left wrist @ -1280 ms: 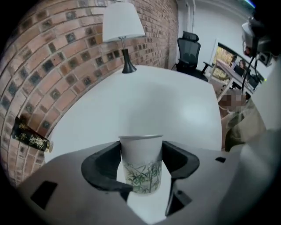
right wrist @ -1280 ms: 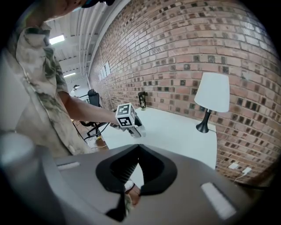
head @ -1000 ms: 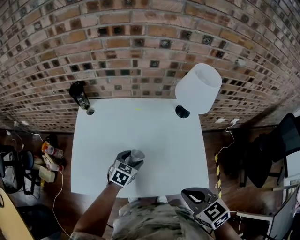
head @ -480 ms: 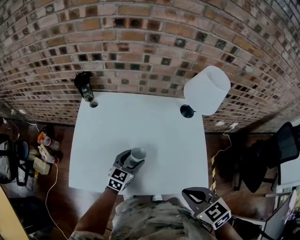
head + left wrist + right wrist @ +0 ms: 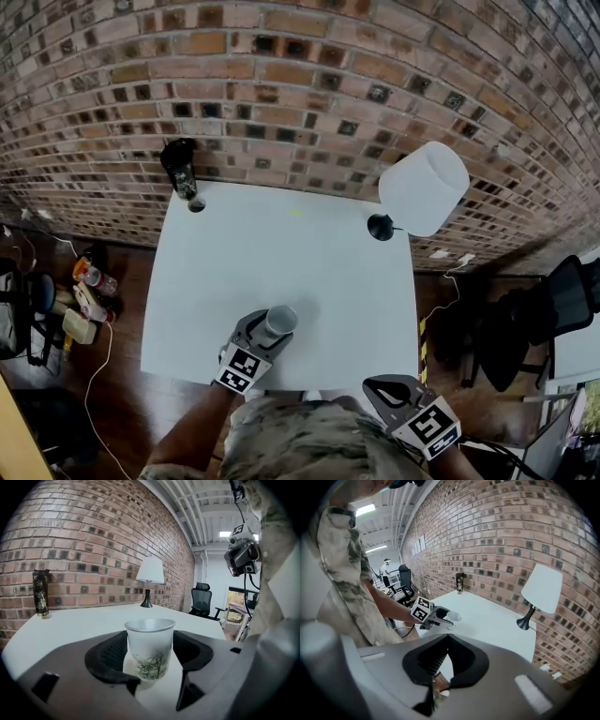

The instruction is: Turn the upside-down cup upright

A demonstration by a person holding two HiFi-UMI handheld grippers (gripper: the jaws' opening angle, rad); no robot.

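Note:
A frosted cup (image 5: 276, 322) with a green leaf print stands rim-up between the jaws of my left gripper (image 5: 271, 328), near the front edge of the white table (image 5: 281, 248). In the left gripper view the cup (image 5: 150, 648) fills the gap, both black pads pressed against its sides, and my left gripper (image 5: 150, 660) is shut on it. I cannot tell whether its base touches the table. My right gripper (image 5: 382, 386) hangs off the table at the front right, jaws shut on nothing (image 5: 449, 638). The right gripper view shows the cup (image 5: 452, 616) from the side.
A white-shaded lamp (image 5: 424, 187) on a black base stands at the table's back right corner. A black bottle (image 5: 178, 167) and a small round cap (image 5: 196, 204) sit at the back left. Behind is a brick wall; an office chair (image 5: 553, 300) stands right, clutter (image 5: 86, 300) on the floor left.
My left gripper has tipped while holding the cup, and the cup's open rim now faces up more squarely. It drifted slightly toward the table's front edge. The right gripper stays shut.

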